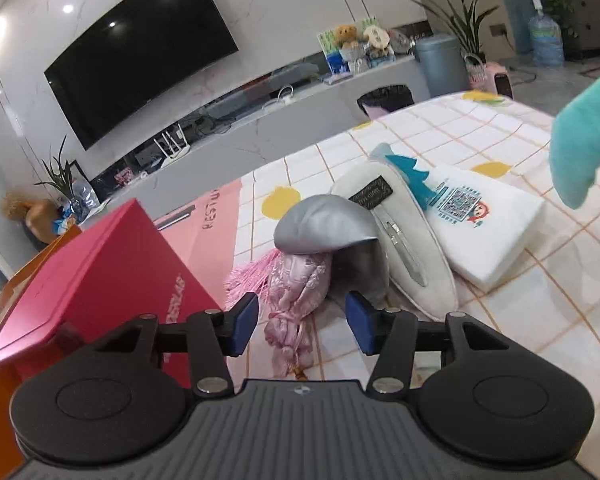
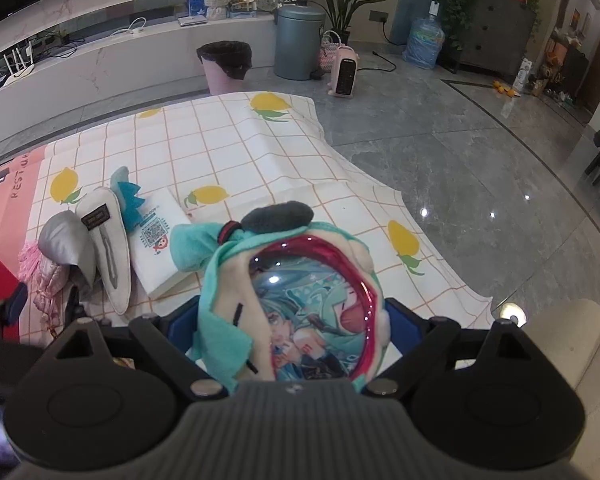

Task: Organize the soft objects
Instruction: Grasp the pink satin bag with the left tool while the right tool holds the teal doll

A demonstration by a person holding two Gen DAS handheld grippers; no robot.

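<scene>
My left gripper [image 1: 301, 322] is open and empty, just above a pink satin pouch with tassels [image 1: 296, 292] on the checked lemon tablecloth [image 1: 500, 128]. Behind the pouch lie a silver-grey soft pouch [image 1: 324, 226], a white hair-clip-shaped plush [image 1: 400, 232] with a teal fin, and a white folded towel with a QR code [image 1: 488, 220]. My right gripper [image 2: 296, 332] is shut on a teal-haired plush doll with a clear round window [image 2: 300, 300] and holds it above the table. The doll's teal hair [image 1: 580, 144] shows at the right of the left wrist view.
A red box [image 1: 100, 272] stands at the table's left, beside a pink sheet [image 1: 208, 232]. Beyond the table are a TV [image 1: 140, 48], a low cabinet, a lined bin [image 2: 226, 64], a grey bin [image 2: 300, 40], a heater [image 2: 346, 72] and a grey tiled floor [image 2: 480, 160].
</scene>
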